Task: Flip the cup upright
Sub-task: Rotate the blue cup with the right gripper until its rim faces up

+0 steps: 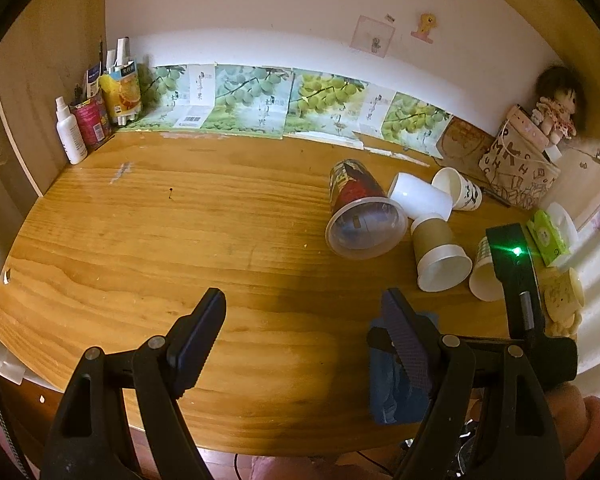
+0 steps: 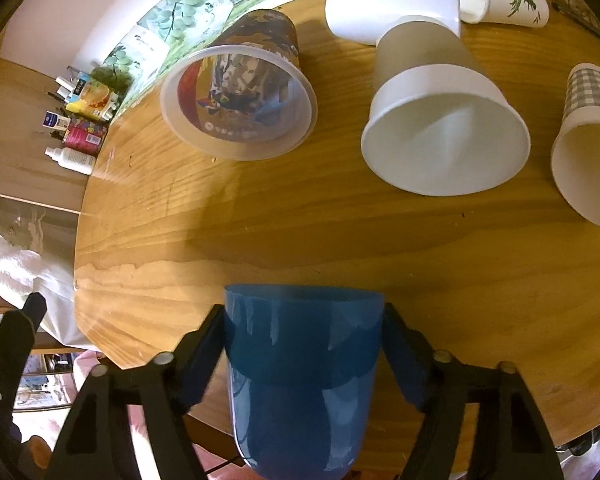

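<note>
Right gripper (image 2: 304,344): jaws closed on the blue cup (image 2: 300,360) at the desk's (image 2: 180,248) near edge. Cup's long axis runs straight out along the fingers, rounded end toward the hand. Left gripper (image 1: 300,344): spread wide, holding nothing, just beside it. 5 other cups lie on their sides toward the far right corner.

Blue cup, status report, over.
Right gripper shut on blue cup, near table edge. Left gripper open, empty. Five tipped cups beyond, path clear.
</note>
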{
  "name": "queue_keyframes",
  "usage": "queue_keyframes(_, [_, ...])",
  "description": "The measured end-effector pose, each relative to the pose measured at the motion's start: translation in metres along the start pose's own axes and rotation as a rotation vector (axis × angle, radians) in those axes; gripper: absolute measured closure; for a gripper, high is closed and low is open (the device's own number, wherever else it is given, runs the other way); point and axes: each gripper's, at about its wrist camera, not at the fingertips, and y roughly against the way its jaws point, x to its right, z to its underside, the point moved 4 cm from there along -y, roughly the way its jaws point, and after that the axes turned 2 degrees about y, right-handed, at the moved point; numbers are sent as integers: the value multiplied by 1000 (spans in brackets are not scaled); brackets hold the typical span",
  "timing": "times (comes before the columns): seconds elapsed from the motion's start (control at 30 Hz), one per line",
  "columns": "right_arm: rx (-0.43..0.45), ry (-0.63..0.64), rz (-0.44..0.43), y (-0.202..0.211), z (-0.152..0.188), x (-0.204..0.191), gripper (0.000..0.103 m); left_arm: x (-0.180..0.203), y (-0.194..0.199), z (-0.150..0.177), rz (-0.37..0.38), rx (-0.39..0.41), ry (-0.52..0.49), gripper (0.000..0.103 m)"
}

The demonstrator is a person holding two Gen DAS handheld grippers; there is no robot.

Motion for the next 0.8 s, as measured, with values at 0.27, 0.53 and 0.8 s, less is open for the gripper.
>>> queue_keyframes(0.27, [16, 3, 11, 1, 1, -2, 31, 2, -3, 0, 17, -17, -30, 20])
queue_keyframes(0.53, [67, 1, 5, 13, 4, 2, 31, 12, -3, 7, 37, -35, -66, 20])
queue_keyframes(0.8, [212, 105, 59, 41, 5, -1, 32, 21, 2, 12, 40, -34, -81, 20])
